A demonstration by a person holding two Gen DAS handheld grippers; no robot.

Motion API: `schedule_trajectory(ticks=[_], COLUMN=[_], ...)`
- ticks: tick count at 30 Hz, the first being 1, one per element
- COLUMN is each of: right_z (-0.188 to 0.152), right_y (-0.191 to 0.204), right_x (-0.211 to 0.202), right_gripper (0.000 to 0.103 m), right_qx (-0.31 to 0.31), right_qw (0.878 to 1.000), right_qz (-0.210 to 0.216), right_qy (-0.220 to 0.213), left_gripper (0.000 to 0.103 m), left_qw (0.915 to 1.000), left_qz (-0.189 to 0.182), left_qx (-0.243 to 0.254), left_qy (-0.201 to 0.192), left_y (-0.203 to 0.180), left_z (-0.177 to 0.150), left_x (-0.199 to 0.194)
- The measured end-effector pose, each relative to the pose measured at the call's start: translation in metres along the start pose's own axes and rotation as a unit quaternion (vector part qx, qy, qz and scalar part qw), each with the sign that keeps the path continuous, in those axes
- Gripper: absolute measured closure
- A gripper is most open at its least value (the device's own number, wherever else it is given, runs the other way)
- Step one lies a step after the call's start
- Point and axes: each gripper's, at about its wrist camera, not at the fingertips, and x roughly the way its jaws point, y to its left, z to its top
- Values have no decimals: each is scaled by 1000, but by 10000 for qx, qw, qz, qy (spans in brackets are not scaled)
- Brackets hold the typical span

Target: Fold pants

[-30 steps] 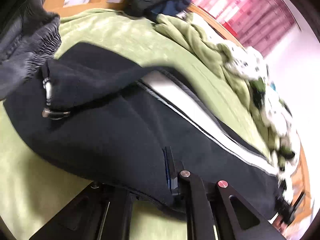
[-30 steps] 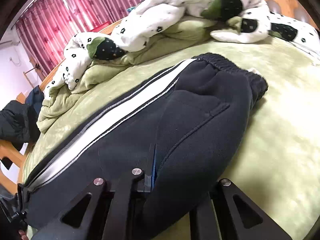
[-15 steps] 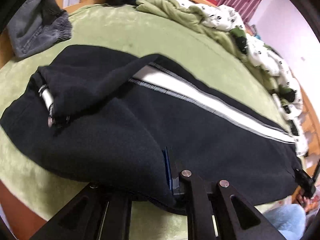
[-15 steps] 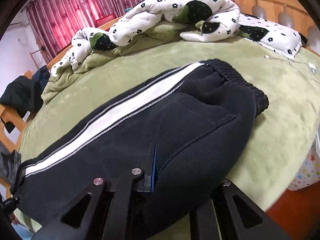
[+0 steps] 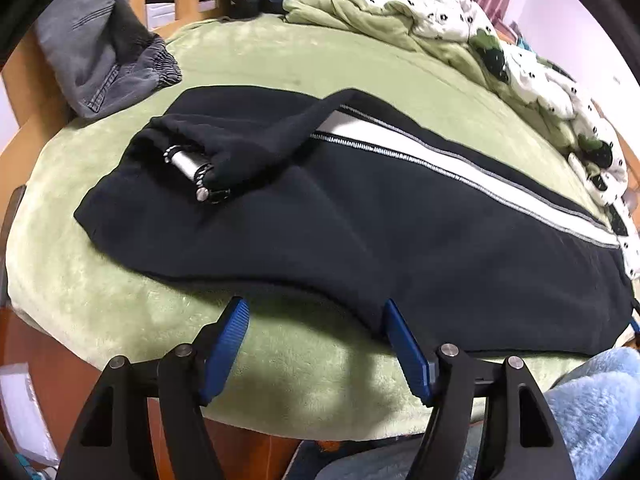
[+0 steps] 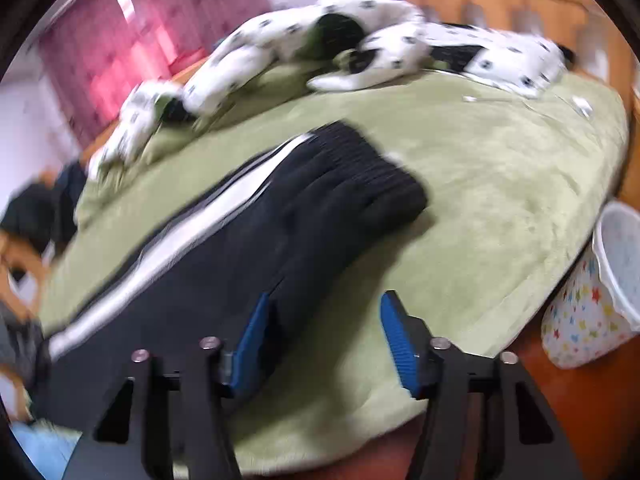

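Black pants (image 5: pixel 360 216) with a white side stripe lie lengthwise on the green bed, folded in half along their length. A leg cuff with a metal zipper end (image 5: pixel 192 164) is flopped over near the left end. The elastic waistband (image 6: pixel 360 168) shows in the blurred right wrist view. My left gripper (image 5: pixel 316 340) is open and empty, just off the pants' near edge. My right gripper (image 6: pixel 324 336) is open and empty at the near edge by the waist end.
Grey jeans (image 5: pixel 104 52) hang over the wooden bed frame at the far left. A rumpled spotted quilt (image 6: pixel 320 48) and green blanket (image 5: pixel 360 20) lie along the far side. A white basket (image 6: pixel 620 264) stands beside the bed. A light blue sleeve (image 5: pixel 592 408) is at the lower right.
Both grippers have opened and let go of the pants, which now lie flat on the bed. Both have pulled back toward the near edge.
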Motion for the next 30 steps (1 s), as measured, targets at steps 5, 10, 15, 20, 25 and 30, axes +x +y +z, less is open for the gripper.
schedule_trajectory(ticks=[5,10,15,20,25,30], right_z=[31,47,72,86,57,32], right_y=[-28,-28,-15,-14,-40,-41], right_x=[46,98,104,79,99,49], right_gripper=[44,38,66,62,48,46], right_qx=[976,1353,821,233,443,535], right_qw=[9942,9892,9964,9991,9977,9973], right_qz=[335,304,-67,241,-82,-483], right_qy=[288,482,217,-271,501,124], left_gripper=[35,35,35,35,35,35], left_qw=[9978,9972,9982,9982,9986,9964], left_qz=[261,163,97,231,364,571], left_qx=[-166,-398,-288,-199,55,190], left_qy=[-589,-604,-518,-507,-375,-602], left_y=[-5,-5,-10,-8,-5,6], left_z=[22,48,53,49,43,50], left_x=[-13,-9,-5,-7,-10,-20])
